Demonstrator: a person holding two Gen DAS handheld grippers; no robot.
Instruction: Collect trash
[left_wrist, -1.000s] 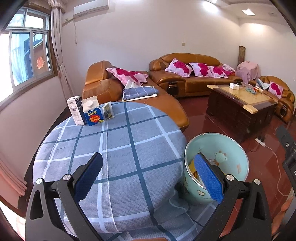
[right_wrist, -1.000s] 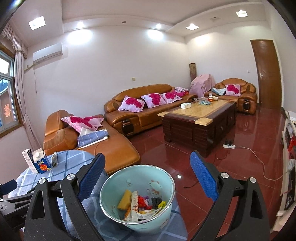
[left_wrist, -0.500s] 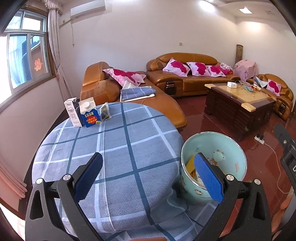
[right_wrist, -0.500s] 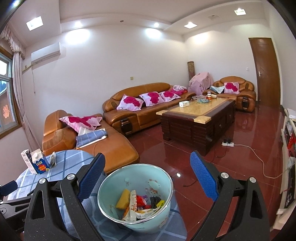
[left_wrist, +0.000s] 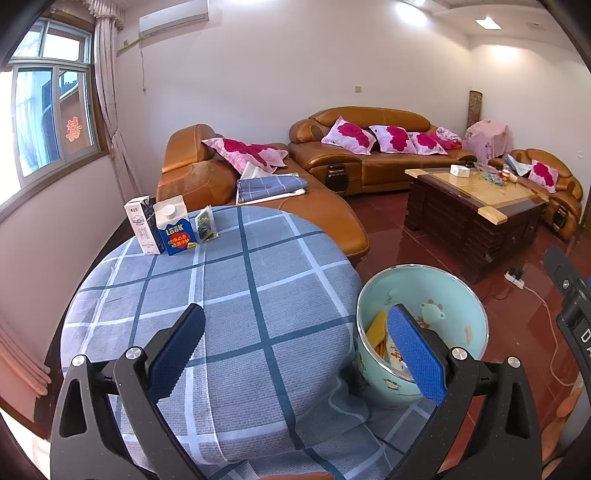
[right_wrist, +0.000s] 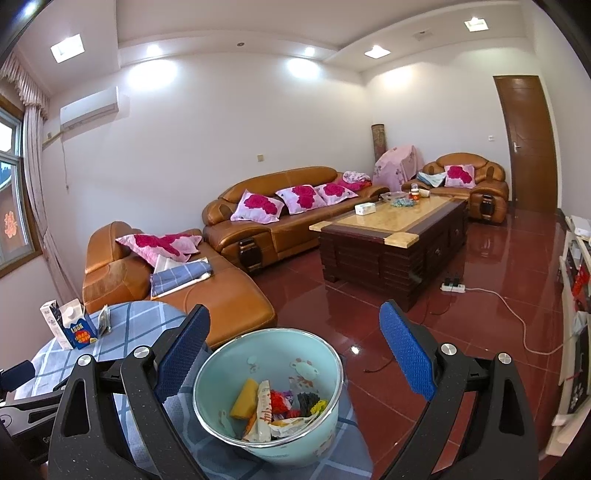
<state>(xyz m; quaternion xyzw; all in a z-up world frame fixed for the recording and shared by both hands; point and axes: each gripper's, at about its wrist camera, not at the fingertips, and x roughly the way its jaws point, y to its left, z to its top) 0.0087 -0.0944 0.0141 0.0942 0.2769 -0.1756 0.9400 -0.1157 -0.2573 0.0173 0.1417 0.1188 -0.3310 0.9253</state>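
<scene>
Three items left: white carton (left_wrist: 139, 229), blue carton (left_wrist: 173, 230) and small dark packet (left_wrist: 206, 229), standing together at the far edge of the round table (left_wrist: 236, 295), well apart from both grippers.
Change noted: over the last second my left view has drifted slightly to the left and lifted; the cartons sit a little nearer the centre of that view than before. Nothing on the table has moved.
Bin: pale green bin (right_wrist: 269, 391) at the table's right edge, already holding wrappers and a yellow piece; contents unchanged.
Left gripper (left_wrist: 291, 350): jaws spread wide, nothing between them, hovering over the tablecloth.
Right gripper (right_wrist: 291, 354): jaws spread wide, empty, poised above the bin; its view has barely shifted.
Meaning for task: I judge one drop finished and the left gripper turning toward the cartons for the next pick.
Risk: cartons stand touching, so closing on one may topple its neighbour.
</scene>
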